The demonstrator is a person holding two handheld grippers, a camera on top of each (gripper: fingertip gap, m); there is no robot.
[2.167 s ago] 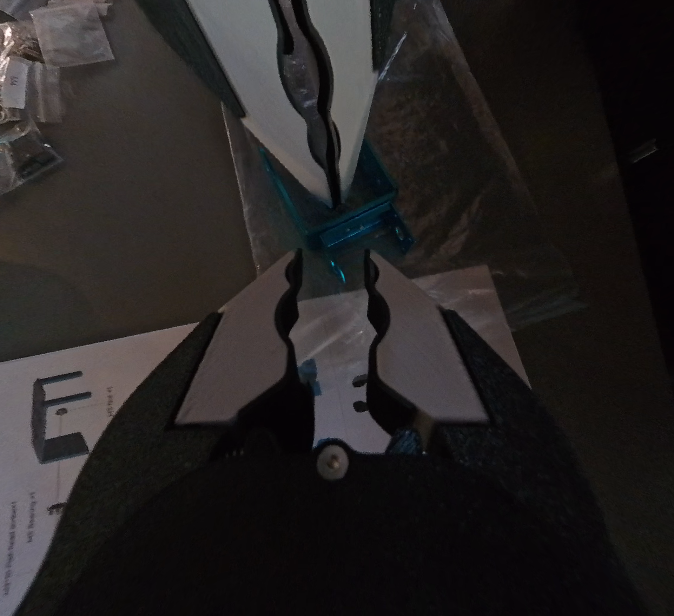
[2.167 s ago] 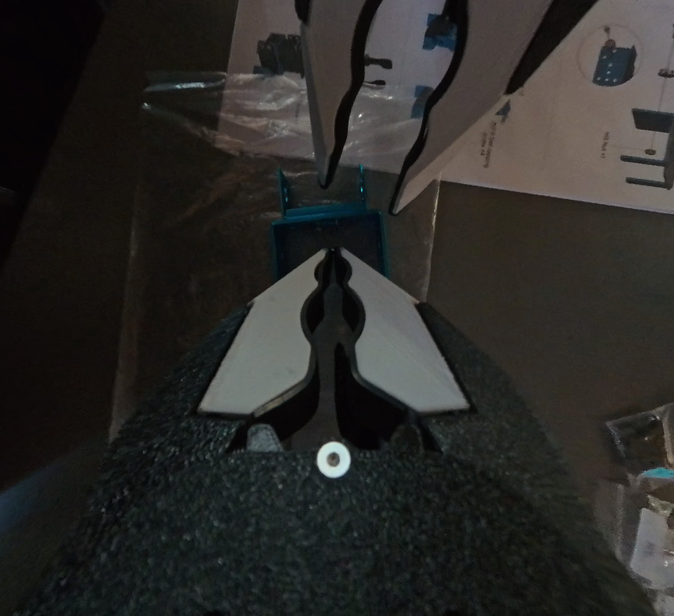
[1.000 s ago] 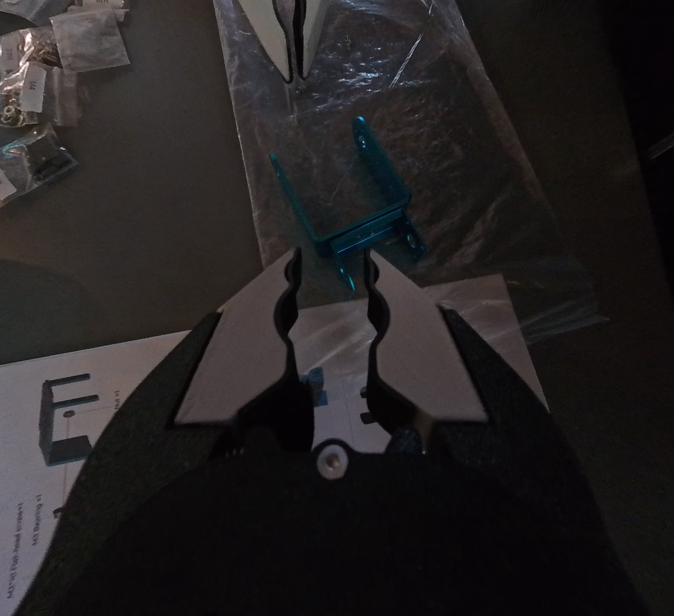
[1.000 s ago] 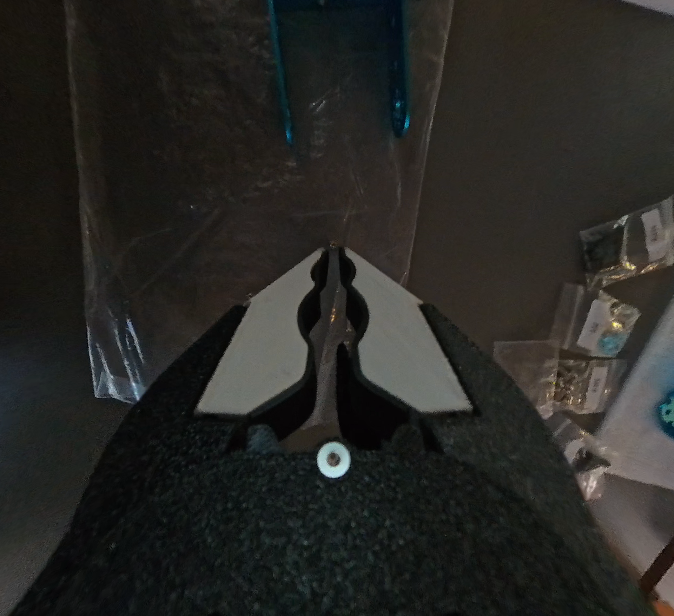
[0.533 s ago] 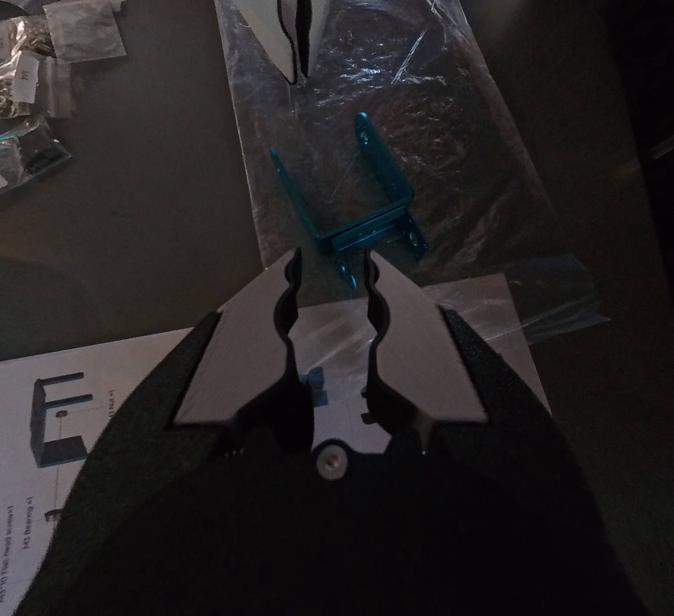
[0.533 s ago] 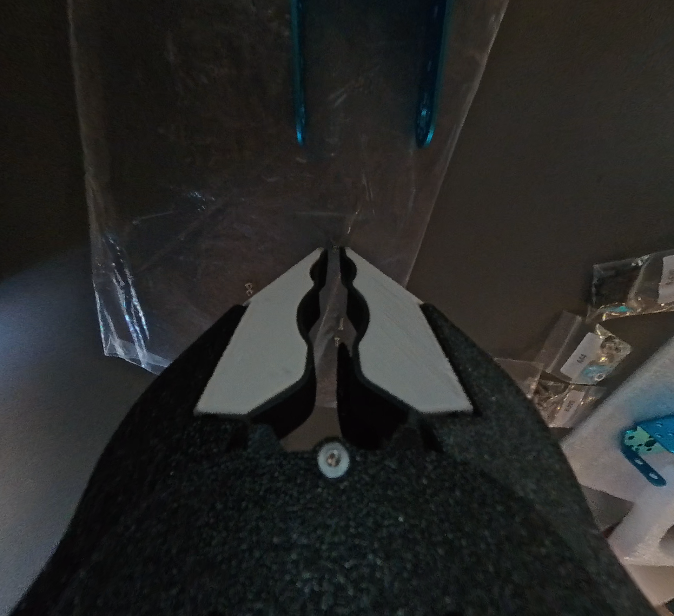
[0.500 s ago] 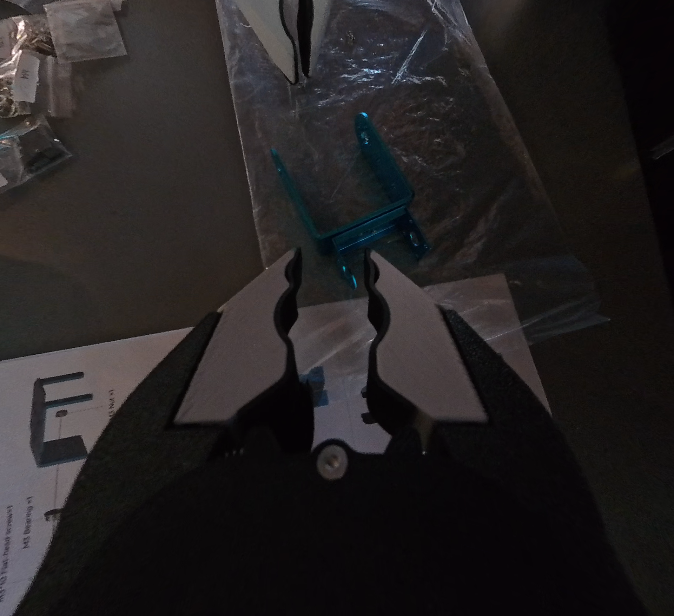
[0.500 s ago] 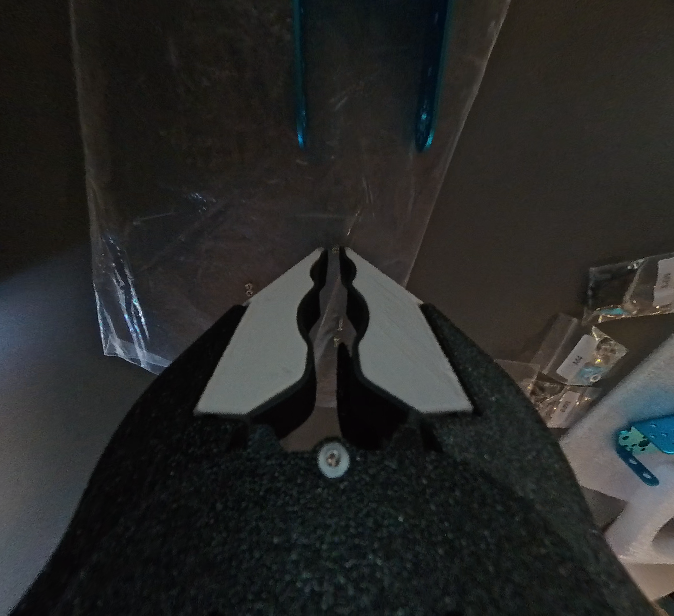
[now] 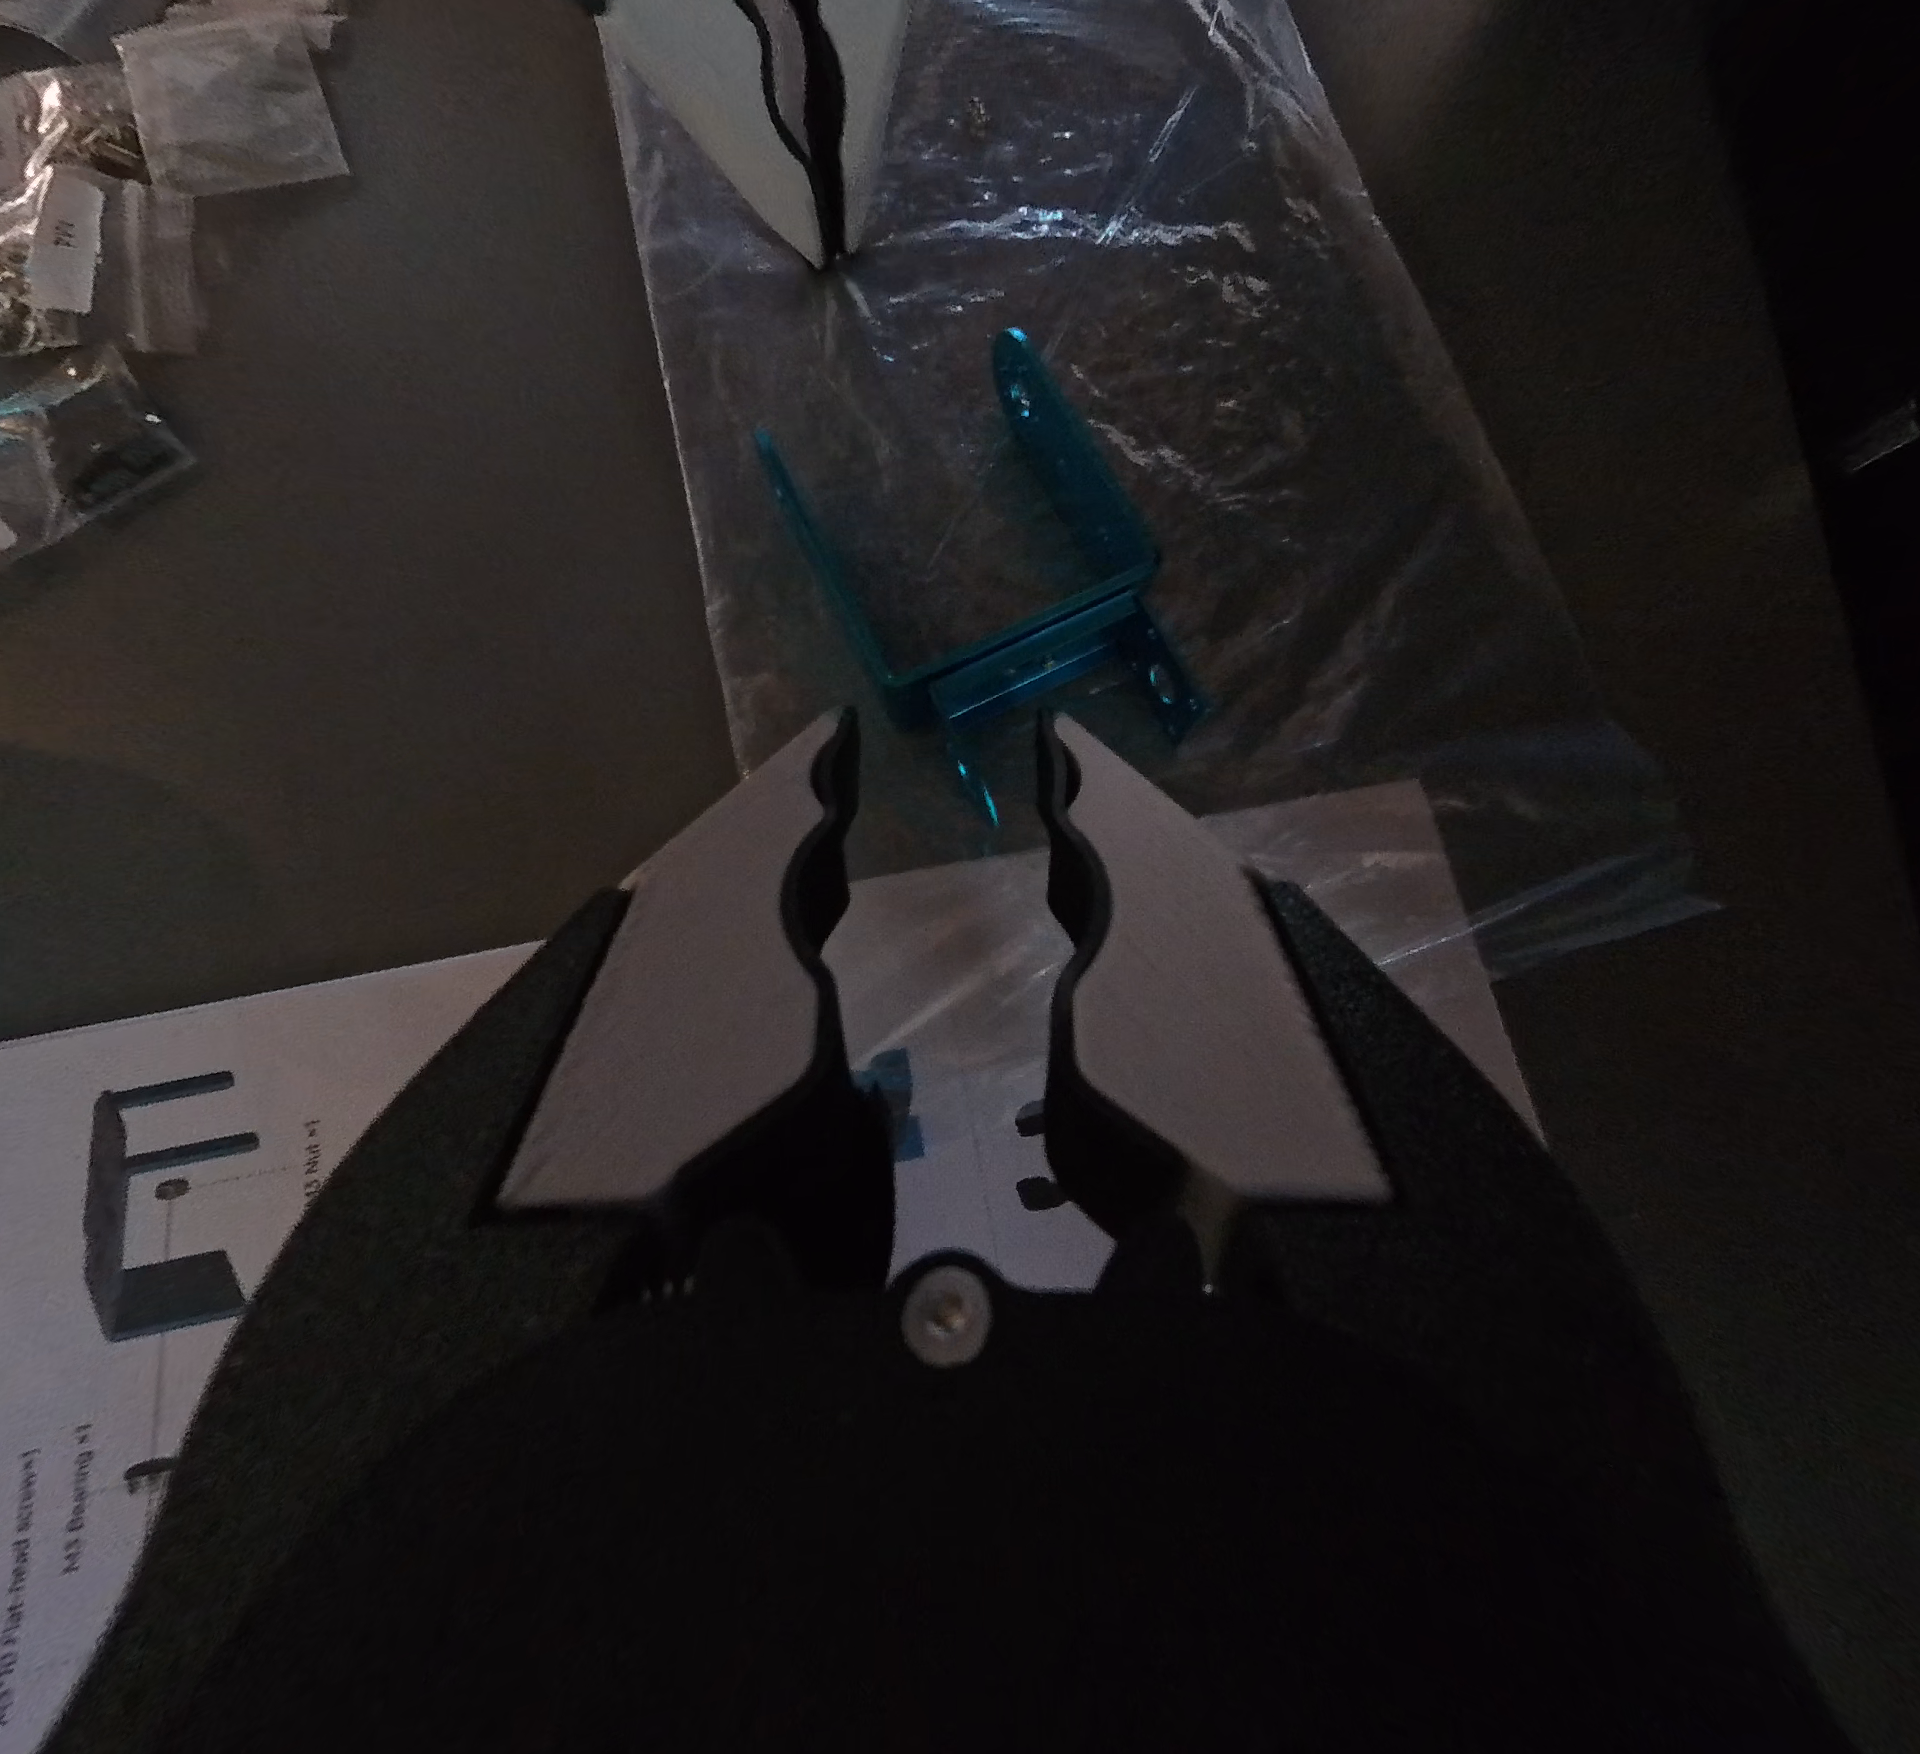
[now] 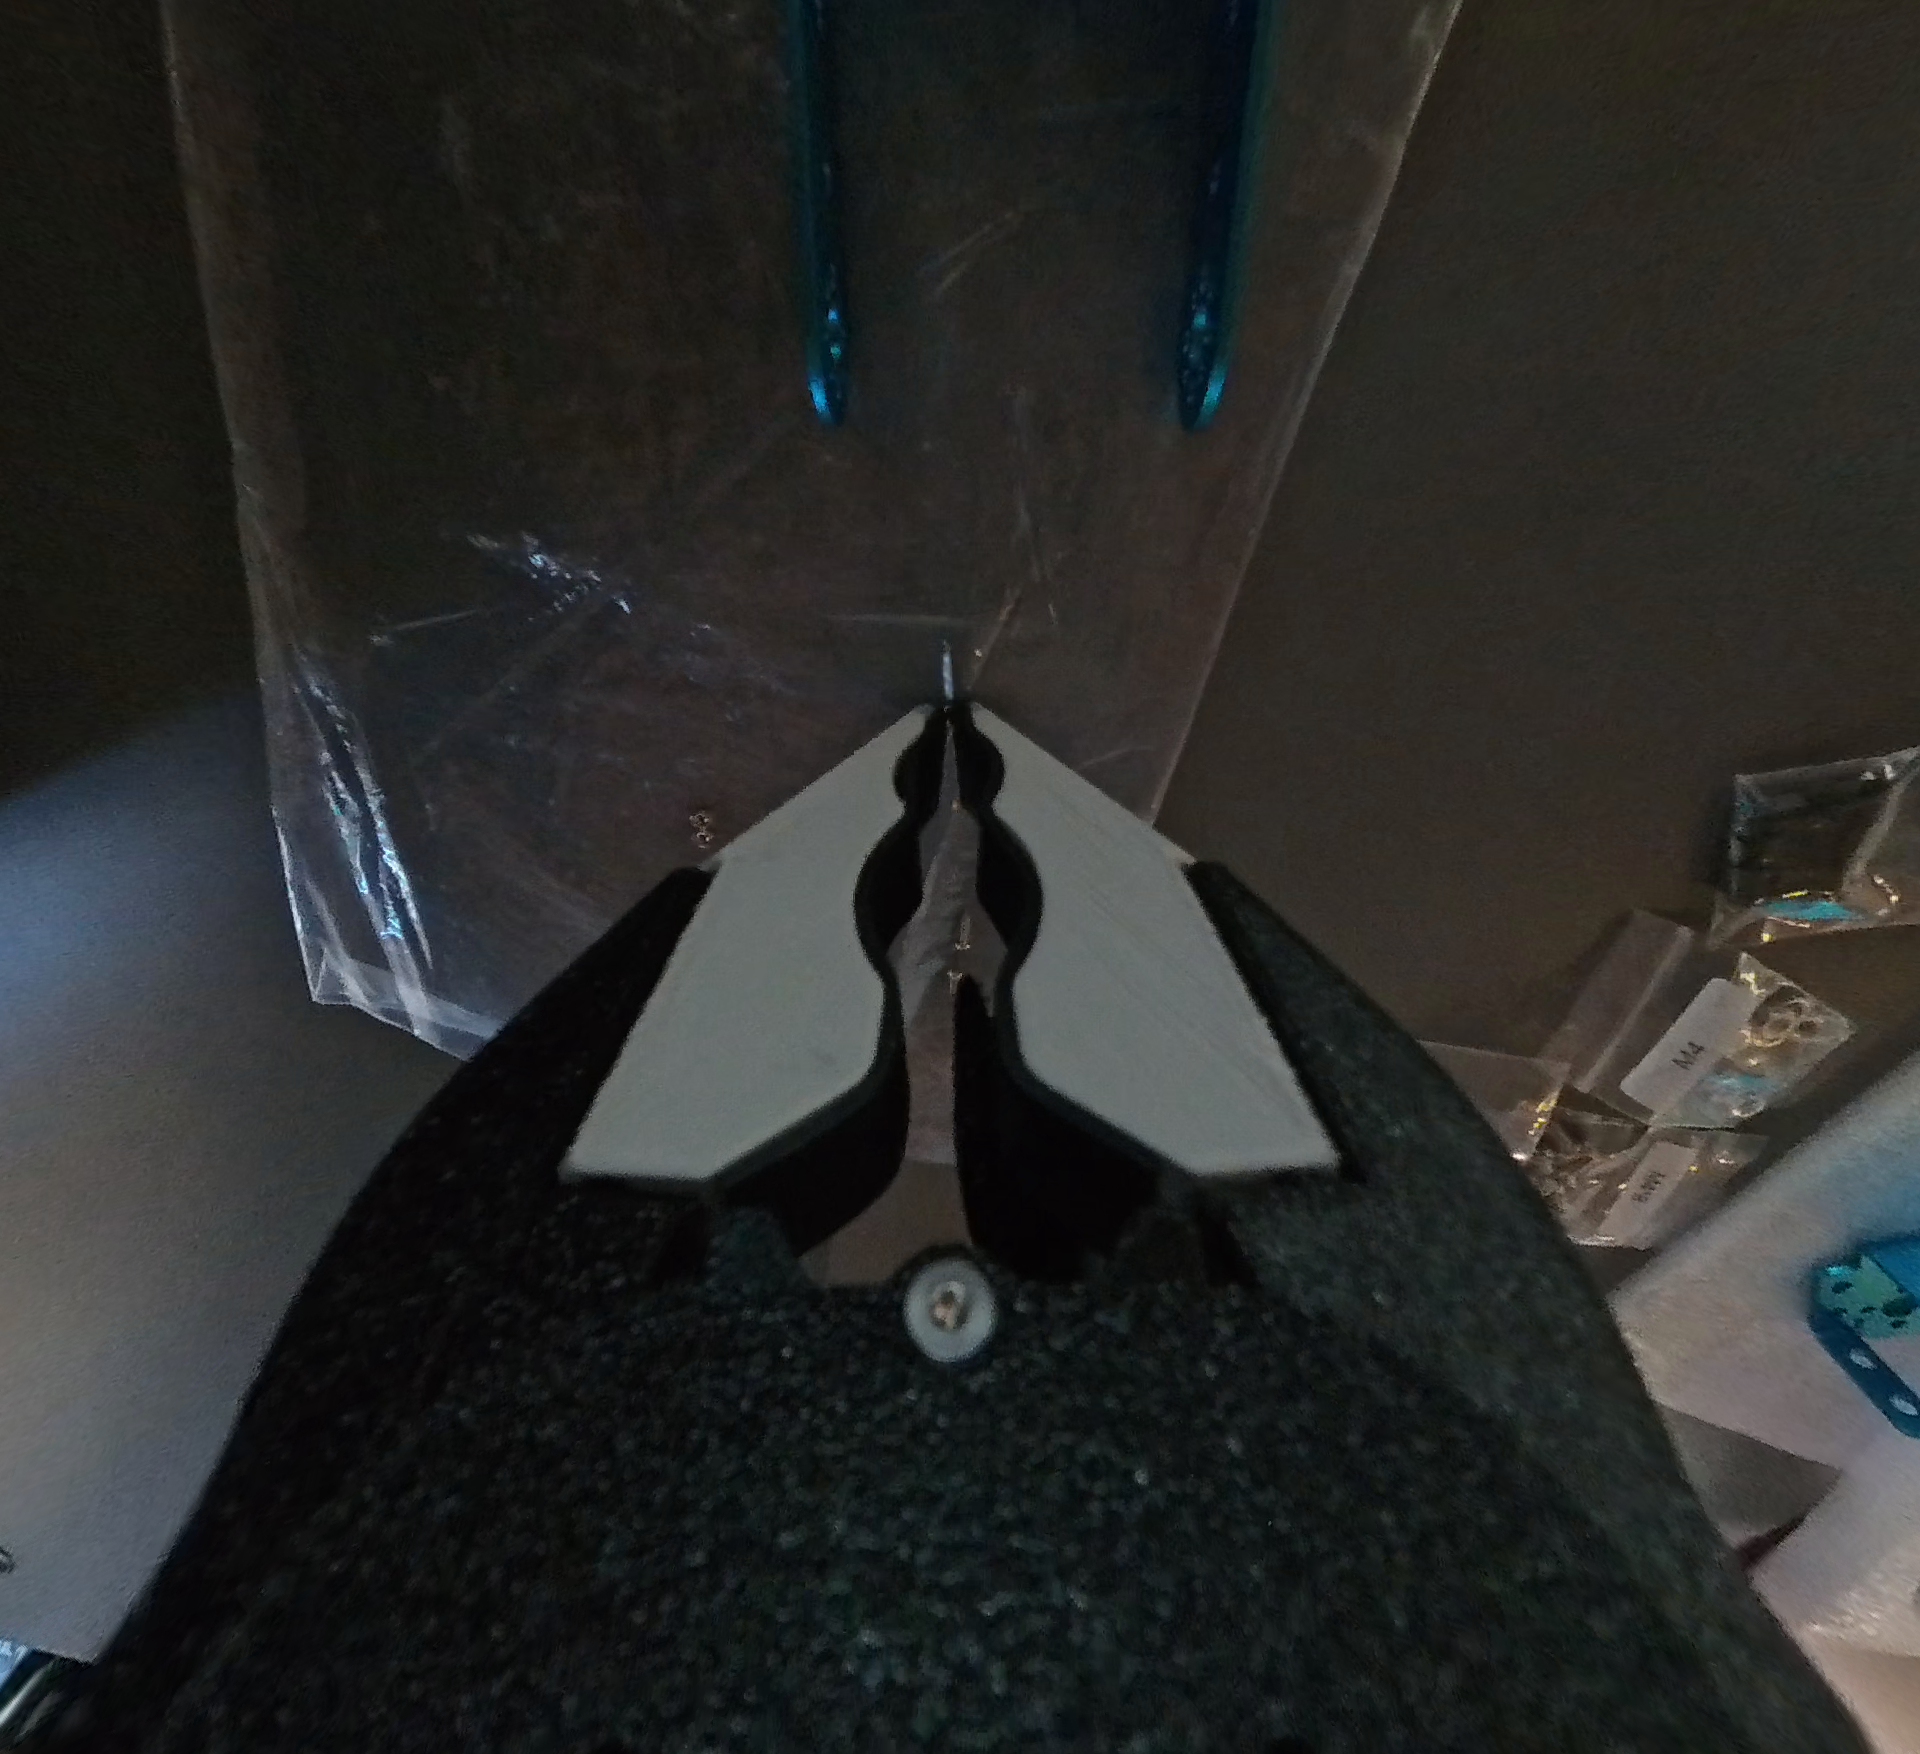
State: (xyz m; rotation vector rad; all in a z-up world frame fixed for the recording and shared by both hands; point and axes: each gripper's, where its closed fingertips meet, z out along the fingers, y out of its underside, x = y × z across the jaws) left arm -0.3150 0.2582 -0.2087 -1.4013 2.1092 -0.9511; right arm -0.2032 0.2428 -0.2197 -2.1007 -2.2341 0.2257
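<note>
A blue metal bracket (image 9: 1023, 655), two U-shaped pieces joined back to back, lies on a clear plastic bag (image 9: 1195, 302) on the dark table. My left gripper (image 9: 948, 722) is open, its tips on either side of the bracket's short near arm, touching nothing. My right gripper (image 10: 948, 712) is shut on a fold of the plastic bag (image 10: 520, 354), just short of the bracket's long arms (image 10: 1221, 250). It also shows in the left wrist view (image 9: 831, 255), tip down on the bag beyond the bracket.
A printed instruction sheet (image 9: 104, 1289) lies under my left gripper. Small bags of hardware (image 9: 156, 94) lie at the far left and show in the right wrist view (image 10: 1714, 1029). White foam (image 10: 1766, 1496) holds a blue part (image 10: 1860, 1320). Tiny screws (image 10: 701, 826) lie on the bag. The left gripper's tips are roughly 12 centimetres from the right gripper's.
My right gripper pulled back from the bracket, pinched a fold of the bag, then edged back toward the bracket. My left gripper has stayed open and still.
</note>
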